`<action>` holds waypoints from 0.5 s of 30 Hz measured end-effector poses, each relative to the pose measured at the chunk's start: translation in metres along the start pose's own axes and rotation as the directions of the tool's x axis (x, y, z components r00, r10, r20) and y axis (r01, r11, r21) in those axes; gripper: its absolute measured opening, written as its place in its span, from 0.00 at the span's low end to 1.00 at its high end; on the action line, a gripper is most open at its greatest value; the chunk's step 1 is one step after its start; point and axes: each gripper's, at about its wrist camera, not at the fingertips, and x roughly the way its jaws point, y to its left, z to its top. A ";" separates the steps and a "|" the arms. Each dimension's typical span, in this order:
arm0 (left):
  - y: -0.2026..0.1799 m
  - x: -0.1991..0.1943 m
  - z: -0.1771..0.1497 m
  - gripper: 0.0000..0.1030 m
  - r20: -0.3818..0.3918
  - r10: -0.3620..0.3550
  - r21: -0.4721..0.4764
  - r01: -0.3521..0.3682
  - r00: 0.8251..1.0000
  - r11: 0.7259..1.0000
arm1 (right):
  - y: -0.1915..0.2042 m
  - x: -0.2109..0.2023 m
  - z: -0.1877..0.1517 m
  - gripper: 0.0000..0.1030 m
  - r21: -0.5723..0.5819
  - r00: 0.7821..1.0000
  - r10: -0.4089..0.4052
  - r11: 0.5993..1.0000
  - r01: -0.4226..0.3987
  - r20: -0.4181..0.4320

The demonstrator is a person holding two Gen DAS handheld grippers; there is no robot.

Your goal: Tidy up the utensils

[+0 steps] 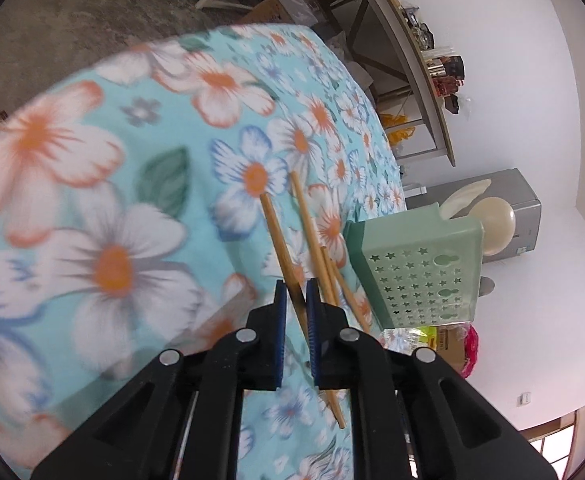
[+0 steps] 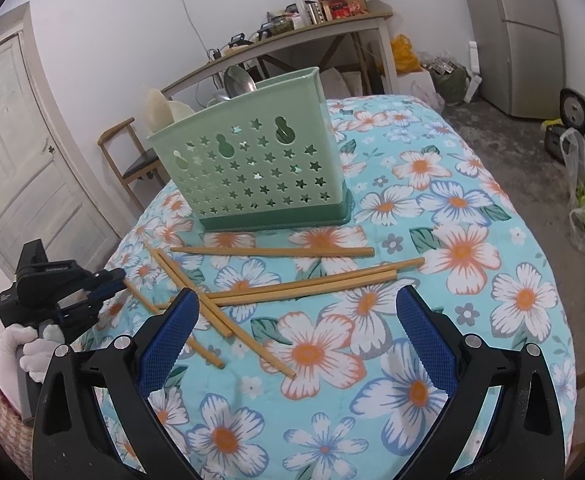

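Note:
My left gripper point(image 1: 296, 300) is shut on one wooden chopstick point(image 1: 280, 240), pinched between its blue pads. In the right wrist view the left gripper point(image 2: 114, 280) sits at the table's left edge in a white-gloved hand point(image 2: 32, 344), and the held chopstick point(image 2: 148, 304) slants toward the front. Several more chopsticks point(image 2: 292, 284) lie crossed on the floral cloth in front of the green star-punched utensil holder point(image 2: 252, 160), which also shows in the left wrist view point(image 1: 420, 272). My right gripper point(image 2: 297, 296) hovers open over the pile with nothing between its fingers.
White spoons point(image 2: 160, 108) and a metal spoon point(image 2: 238, 78) stand in the holder. The floral tablecloth point(image 2: 472, 248) spreads bare to the right. A chair point(image 2: 132, 160), a door, a cluttered shelf point(image 2: 324, 20) and a fridge stand beyond the table.

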 end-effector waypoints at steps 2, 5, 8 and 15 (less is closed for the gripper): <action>0.003 -0.010 0.001 0.09 0.016 0.009 0.004 -0.009 1.000 1.000 | 0.001 -0.002 0.000 0.92 0.000 1.000 0.001 1.000 -0.001 0.000; 0.007 -0.020 0.004 0.09 0.035 0.023 0.010 -0.023 0.999 1.000 | 0.000 -0.007 -0.001 0.92 0.002 1.000 -0.008 1.000 0.008 0.006; 0.011 -0.020 0.006 0.10 0.030 0.050 0.015 -0.051 0.998 0.999 | 0.000 -0.010 -0.003 0.92 -0.007 1.000 -0.020 1.000 0.020 0.006; 0.011 -0.005 0.007 0.12 0.020 0.118 0.055 -0.119 0.993 0.991 | 0.006 -0.012 -0.006 0.92 -0.057 1.000 -0.030 0.998 0.030 -0.003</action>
